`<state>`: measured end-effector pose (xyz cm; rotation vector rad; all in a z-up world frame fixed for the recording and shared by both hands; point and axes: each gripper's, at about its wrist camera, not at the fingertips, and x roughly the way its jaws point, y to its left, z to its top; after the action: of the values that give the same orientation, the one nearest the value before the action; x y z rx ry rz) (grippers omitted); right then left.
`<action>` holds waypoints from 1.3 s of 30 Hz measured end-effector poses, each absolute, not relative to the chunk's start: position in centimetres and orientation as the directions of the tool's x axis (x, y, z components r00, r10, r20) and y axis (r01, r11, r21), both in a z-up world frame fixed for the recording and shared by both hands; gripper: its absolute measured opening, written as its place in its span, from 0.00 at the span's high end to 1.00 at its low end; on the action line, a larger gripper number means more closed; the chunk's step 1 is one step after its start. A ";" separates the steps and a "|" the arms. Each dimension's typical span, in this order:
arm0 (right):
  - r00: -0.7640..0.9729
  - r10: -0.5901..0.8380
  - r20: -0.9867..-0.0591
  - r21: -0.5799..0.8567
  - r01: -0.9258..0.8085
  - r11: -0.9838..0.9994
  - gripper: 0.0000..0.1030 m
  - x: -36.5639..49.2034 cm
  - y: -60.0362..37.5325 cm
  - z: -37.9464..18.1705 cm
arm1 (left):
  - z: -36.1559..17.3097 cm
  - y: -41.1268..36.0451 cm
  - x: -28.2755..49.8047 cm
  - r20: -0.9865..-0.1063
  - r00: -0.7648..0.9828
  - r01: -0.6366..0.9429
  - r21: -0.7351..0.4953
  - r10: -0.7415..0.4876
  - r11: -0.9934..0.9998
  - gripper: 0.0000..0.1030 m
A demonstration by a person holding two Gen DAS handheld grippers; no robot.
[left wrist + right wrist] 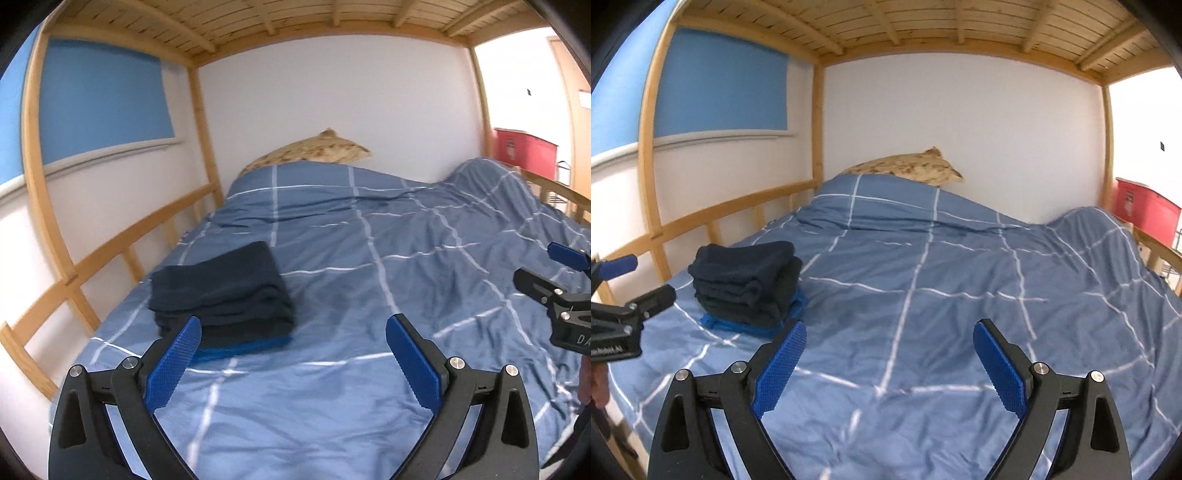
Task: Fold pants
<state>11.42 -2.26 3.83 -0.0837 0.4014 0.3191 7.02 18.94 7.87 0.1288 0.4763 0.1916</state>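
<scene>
A stack of folded dark navy pants (225, 291) lies on the blue checked duvet (369, 258), with a brighter blue garment (243, 347) at its bottom. The stack also shows in the right wrist view (746, 284), at the left. My left gripper (293, 328) is open and empty, just in front and right of the stack. My right gripper (890, 330) is open and empty over bare duvet (942, 277). Each gripper shows at the edge of the other's view: the right one (539, 269) and the left one (639, 280).
A wooden bunk frame with a side rail (110, 251) runs along the left wall. A patterned pillow (314, 151) lies at the head. The duvet bulges at the far right (487, 184). A red box (524, 147) stands beyond the bed.
</scene>
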 end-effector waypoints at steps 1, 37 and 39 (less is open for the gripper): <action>0.871 0.285 -0.399 -0.017 -0.318 0.948 0.10 10.9 -2.8 3.8 | 7.7 18.0 6.7 -0.444 0.874 -0.139 0.163 0.199 0.977 0.01; 0.876 0.201 -0.438 0.011 -0.219 0.976 0.10 1.0 -16.3 0.8 | 5.8 6.2 0.5 -0.486 0.868 -0.071 0.093 0.108 0.993 0.01; 0.875 0.195 -0.443 0.005 -0.215 0.977 0.10 1.1 -16.3 0.5 | 5.8 6.0 0.7 -0.483 0.869 -0.069 0.099 0.108 0.993 0.01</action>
<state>1.08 -16.29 0.55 -0.0446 0.4573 0.2137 0.67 6.02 5.82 0.0796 0.5099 0.0926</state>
